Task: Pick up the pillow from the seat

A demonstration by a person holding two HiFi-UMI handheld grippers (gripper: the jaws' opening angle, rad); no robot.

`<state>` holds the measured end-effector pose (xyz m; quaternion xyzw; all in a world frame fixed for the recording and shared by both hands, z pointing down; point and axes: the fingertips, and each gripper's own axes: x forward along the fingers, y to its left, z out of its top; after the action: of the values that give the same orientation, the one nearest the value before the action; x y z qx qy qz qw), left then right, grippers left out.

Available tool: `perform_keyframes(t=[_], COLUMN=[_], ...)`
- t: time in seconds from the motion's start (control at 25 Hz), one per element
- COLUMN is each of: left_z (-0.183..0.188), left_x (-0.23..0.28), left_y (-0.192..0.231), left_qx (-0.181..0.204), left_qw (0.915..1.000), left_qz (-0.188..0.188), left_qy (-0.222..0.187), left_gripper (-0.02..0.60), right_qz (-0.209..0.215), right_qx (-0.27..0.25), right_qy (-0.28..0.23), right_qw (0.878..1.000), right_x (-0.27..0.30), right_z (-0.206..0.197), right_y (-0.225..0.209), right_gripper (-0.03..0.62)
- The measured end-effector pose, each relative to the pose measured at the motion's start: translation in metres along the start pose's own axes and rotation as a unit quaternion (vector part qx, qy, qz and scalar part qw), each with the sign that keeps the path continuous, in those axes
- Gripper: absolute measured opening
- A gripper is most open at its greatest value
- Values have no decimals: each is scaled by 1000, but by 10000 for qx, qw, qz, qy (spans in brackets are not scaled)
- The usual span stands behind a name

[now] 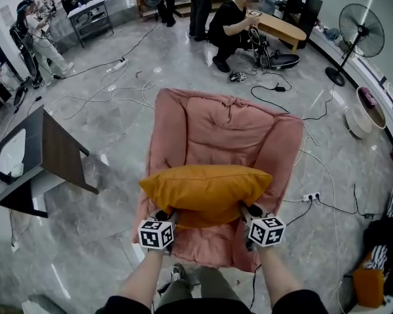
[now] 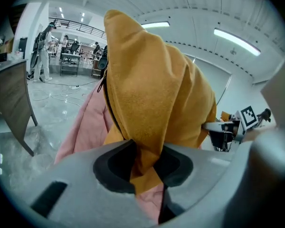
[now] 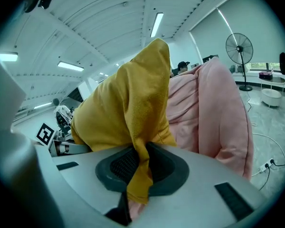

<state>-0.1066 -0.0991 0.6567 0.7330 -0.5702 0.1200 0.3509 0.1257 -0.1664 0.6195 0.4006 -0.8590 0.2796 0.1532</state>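
A mustard-yellow pillow (image 1: 206, 188) sits over the seat of a pink padded chair (image 1: 229, 136). My left gripper (image 1: 162, 220) is shut on the pillow's near left edge; in the left gripper view a fold of the yellow pillow (image 2: 152, 94) is pinched between the jaws of the left gripper (image 2: 143, 171). At the near right edge my right gripper (image 1: 250, 216) is shut too, and in its own view the right gripper (image 3: 140, 172) clamps a strip of pillow (image 3: 128, 108) fabric. The pink chair (image 3: 213, 113) rises behind it.
A dark wooden table (image 1: 52, 156) stands left of the chair. Cables and a power strip (image 1: 311, 197) lie on the grey floor to the right. A standing fan (image 1: 360, 34) is at the far right. A person crouches (image 1: 232, 28) beyond the chair, others stand further back.
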Motion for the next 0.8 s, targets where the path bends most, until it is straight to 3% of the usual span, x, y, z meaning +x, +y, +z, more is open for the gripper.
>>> perform_keyframes(t=[0.36, 0.8], left_z=[-9, 23], left_x=[-53, -123], left_y=[-15, -48], left_qx=[422, 1009], left_qw=[9985, 9918], left_qz=[-252, -676], left_qy=[226, -390], left_gripper=[77, 74], right_qz=[-252, -423], right_qx=[-281, -657], right_qy=[-41, -625], right_qw=[9993, 9950], right_x=[-49, -119], right_z=[-2, 25], right_y=[42, 92], right_gripper=[44, 37])
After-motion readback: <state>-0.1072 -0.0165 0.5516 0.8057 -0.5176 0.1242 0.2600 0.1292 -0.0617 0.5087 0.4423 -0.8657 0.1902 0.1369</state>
